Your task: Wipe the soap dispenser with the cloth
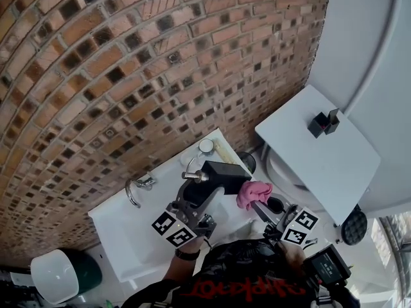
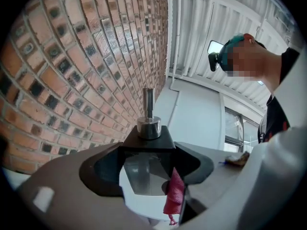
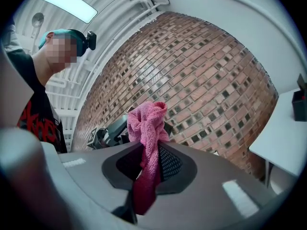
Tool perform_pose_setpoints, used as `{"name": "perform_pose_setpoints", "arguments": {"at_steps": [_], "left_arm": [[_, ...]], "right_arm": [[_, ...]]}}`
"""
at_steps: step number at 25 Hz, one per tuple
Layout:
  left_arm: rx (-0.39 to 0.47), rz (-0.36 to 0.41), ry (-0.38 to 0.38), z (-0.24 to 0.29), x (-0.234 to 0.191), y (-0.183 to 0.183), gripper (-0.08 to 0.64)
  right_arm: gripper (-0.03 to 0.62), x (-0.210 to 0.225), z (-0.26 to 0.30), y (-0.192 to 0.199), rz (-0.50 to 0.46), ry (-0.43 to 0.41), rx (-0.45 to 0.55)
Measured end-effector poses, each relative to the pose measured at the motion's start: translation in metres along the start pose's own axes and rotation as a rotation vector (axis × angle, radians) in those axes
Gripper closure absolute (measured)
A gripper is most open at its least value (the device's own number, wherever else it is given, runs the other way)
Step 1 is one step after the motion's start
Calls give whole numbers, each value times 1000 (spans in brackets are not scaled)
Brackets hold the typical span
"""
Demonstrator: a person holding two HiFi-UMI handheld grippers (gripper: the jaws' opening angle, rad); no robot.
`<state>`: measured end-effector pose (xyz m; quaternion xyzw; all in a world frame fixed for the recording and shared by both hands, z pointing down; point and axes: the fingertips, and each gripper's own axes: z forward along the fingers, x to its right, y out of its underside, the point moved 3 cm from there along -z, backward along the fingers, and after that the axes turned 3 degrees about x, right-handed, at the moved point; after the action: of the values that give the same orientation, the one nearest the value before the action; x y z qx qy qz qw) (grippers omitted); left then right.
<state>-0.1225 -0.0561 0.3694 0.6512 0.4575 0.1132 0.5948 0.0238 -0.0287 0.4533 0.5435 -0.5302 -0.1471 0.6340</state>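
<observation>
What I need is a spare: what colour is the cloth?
Pink cloth; best in the right gripper view.

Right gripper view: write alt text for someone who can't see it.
The right gripper is shut on a pink cloth that bunches above its jaws. Behind is a brick wall, a person at left.

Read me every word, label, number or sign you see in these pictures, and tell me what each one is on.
"Slipknot", probably: red lettering on the person's black shirt, upside down in the head view and distorted, so not certain.
Marker cubes: black-and-white square patterns only, no letters or numbers.
Soap dispenser: no label or brand shows.
Black item on the white table: too small to read anything.
</observation>
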Motion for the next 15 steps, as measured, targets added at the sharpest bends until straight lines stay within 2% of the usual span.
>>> {"name": "perform_pose_setpoints", "arguments": {"at_steps": [9,15], "left_arm": [[-22,78,45,3,8,-12,250],[-63,137,104,8,16,-5,250]], "right_arm": [[540,29,-14,7,23,121,-35],[540,39,-25,-9,0,162,-5]]}}
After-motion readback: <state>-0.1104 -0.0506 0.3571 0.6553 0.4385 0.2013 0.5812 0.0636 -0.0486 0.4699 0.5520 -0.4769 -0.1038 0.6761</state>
